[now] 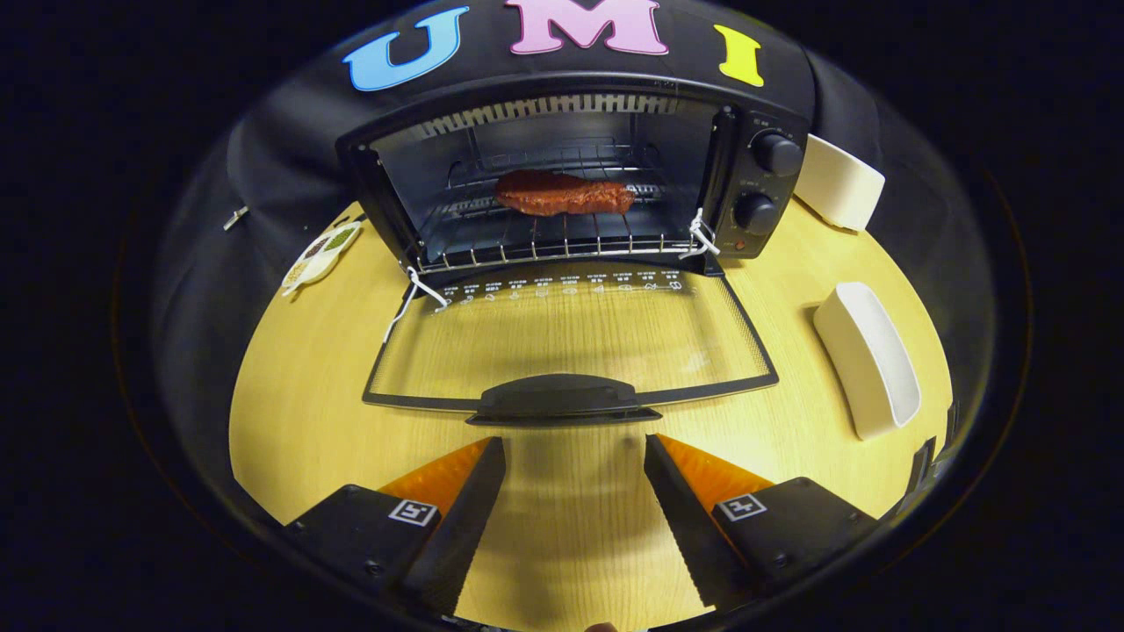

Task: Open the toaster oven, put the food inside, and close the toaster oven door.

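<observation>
A: Gripper view, item one: the gripper (pixel 575 452). How are its jaws recorded?

B: Jaws are recorded as spread wide, with nothing held between them. Only bare wooden table (pixel 299 395) is seen in the gap.

A: Item two, just ahead of the fingers?

B: The door handle (pixel 559 397) is listed there, dark and curved, just beyond the fingertips and not touched by them. It is fixed to the near edge of the glass door (pixel 571 338), which is folded down flat over the table, fully open.

A: Item three, beyond the door?

B: The toaster oven (pixel 575 175) is entered, cavity exposed. The food (pixel 564 193), a reddish-brown slab, is laid on the wire rack (pixel 544 241) inside, toward the back. White string (pixel 413 298) is noted at both door hinges. Two round knobs (pixel 766 183) are stacked on the panel right of the cavity.

A: Remaining items?

B: A long white dish (pixel 869 360) is logged on the table right of the door, well apart from it. A second white dish (pixel 839 183) is placed just beside the oven's right side. A small divided plate (pixel 320 256) with green and dark contents is set left of the oven, at the table's edge.
</observation>
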`<state>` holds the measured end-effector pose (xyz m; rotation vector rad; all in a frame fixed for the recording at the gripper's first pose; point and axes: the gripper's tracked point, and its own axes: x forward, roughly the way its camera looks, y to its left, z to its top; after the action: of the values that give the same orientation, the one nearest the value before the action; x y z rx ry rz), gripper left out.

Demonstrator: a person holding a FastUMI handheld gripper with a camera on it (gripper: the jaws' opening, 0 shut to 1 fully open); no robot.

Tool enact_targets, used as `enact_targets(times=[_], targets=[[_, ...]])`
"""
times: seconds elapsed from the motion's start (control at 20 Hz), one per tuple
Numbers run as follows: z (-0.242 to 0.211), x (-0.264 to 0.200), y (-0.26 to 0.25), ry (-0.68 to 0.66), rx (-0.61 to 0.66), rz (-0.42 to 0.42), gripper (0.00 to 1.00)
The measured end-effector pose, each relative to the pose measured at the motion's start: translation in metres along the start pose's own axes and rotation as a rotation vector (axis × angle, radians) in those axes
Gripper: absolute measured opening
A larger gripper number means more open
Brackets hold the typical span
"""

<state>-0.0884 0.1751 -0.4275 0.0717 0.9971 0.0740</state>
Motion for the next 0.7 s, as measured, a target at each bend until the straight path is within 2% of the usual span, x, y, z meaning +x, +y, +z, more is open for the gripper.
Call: enact_targets(times=[0.3,0.7], targets=[[0.002,0.015,0.004,-0.005,-0.020,-0.049,0.99],[0.013,-0.004,0.004,-0.072,-0.034,-0.058,0.98]])
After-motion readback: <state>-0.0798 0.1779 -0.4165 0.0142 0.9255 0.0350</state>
